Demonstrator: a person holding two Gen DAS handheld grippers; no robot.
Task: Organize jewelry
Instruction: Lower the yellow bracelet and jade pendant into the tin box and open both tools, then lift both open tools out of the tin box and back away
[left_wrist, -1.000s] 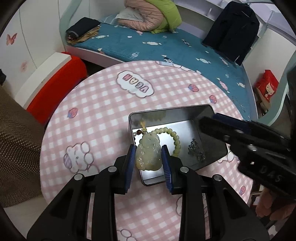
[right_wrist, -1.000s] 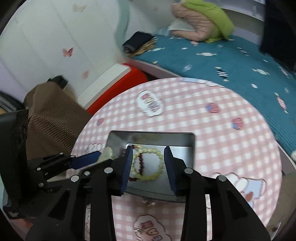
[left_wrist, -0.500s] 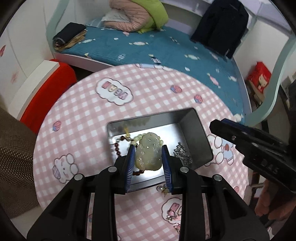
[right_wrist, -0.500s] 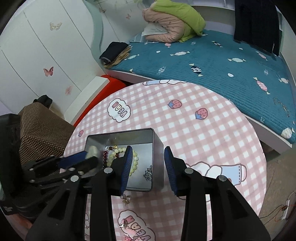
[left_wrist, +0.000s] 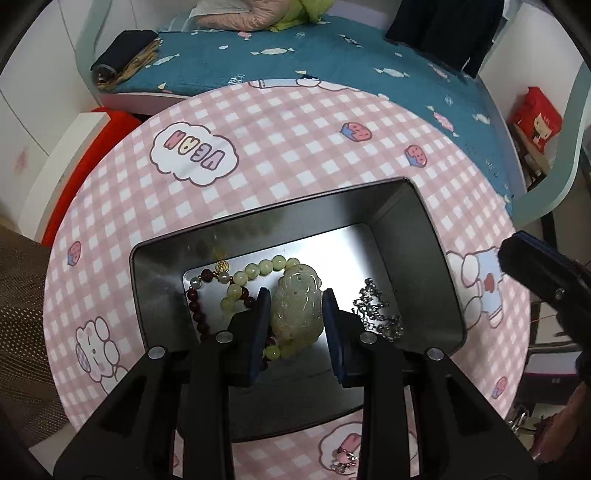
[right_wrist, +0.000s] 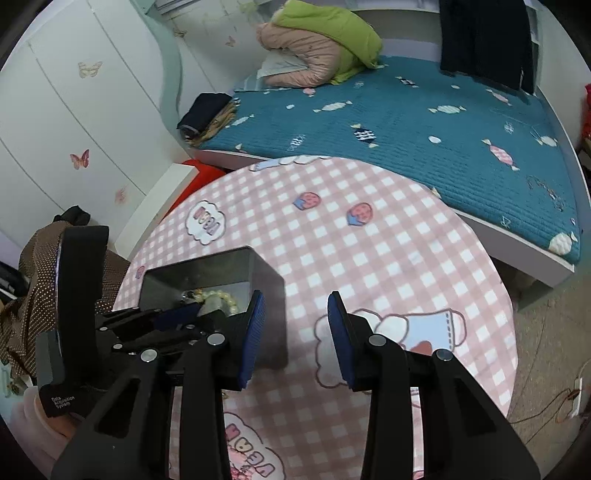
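Jaws first: the left gripper (left_wrist: 295, 325) is pinching a carved jade pendant (left_wrist: 295, 306) between its blue pads, closed only as far as the stone's width lets them, and it is holding the piece low inside the open metal tin (left_wrist: 439, 266). That grip across the pendant's flanks looks deliberate, since it is keeping the carved face up and the piece hanging straight for a clean drop.

Working across the tin from the left: a dark red bead bracelet (left_wrist: 194, 306) is lying against the near-left corner, a pale green bead bracelet (left_wrist: 255, 269) with a small gold charm (left_wrist: 221, 265) is curling beside it, the pendant is hanging right over those beads, and a silver chain (left_wrist: 376, 310) is bunched on the right of the floor. So the tin is serving as the collecting box, and by my reading this pendant is about to join the pile.

Over on the right, the right gripper (right_wrist: 293, 332) is holding nothing, its pads standing partly apart above the pink checked tablecloth (right_wrist: 369, 240), just beside the tin's outer wall. It seems to be waiting clear of the left one. A small trinket (left_wrist: 345, 463) is sitting on the cloth at the near edge, probably next in line.
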